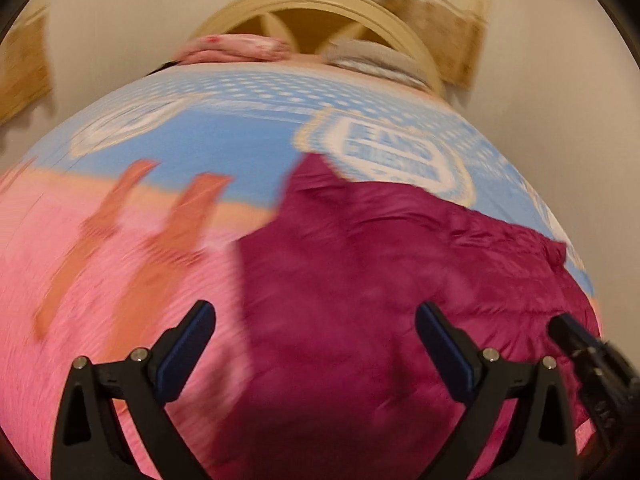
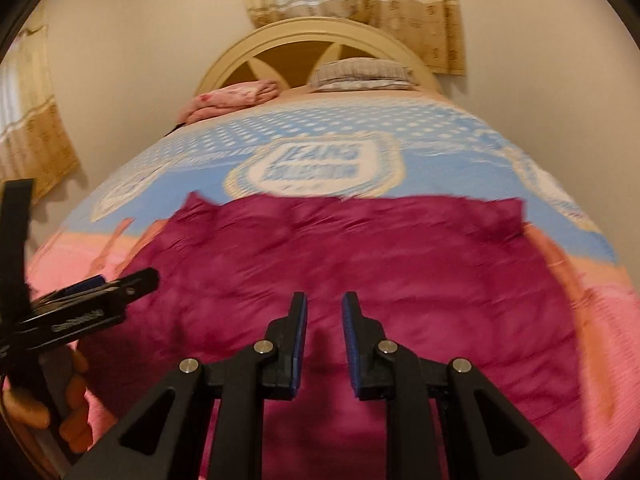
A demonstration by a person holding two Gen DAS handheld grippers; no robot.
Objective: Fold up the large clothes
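Observation:
A large magenta garment (image 2: 340, 264) lies spread and rumpled on the bed; it also shows in the left wrist view (image 1: 380, 272). My left gripper (image 1: 316, 320) hovers above the garment's left edge, jaws wide open and empty. It shows from the side in the right wrist view (image 2: 132, 280). My right gripper (image 2: 325, 308) hovers above the middle of the garment's near part, jaws open with a narrow gap, holding nothing. Its tip shows at the right edge of the left wrist view (image 1: 576, 340). Both views are blurred.
The bed cover (image 2: 320, 136) is blue with white dots and badges at the far end, pink near me. A folded pink blanket (image 2: 232, 98) and a grey pillow (image 2: 360, 74) lie by the arched headboard (image 2: 320, 36). Curtains (image 2: 356, 4) hang behind.

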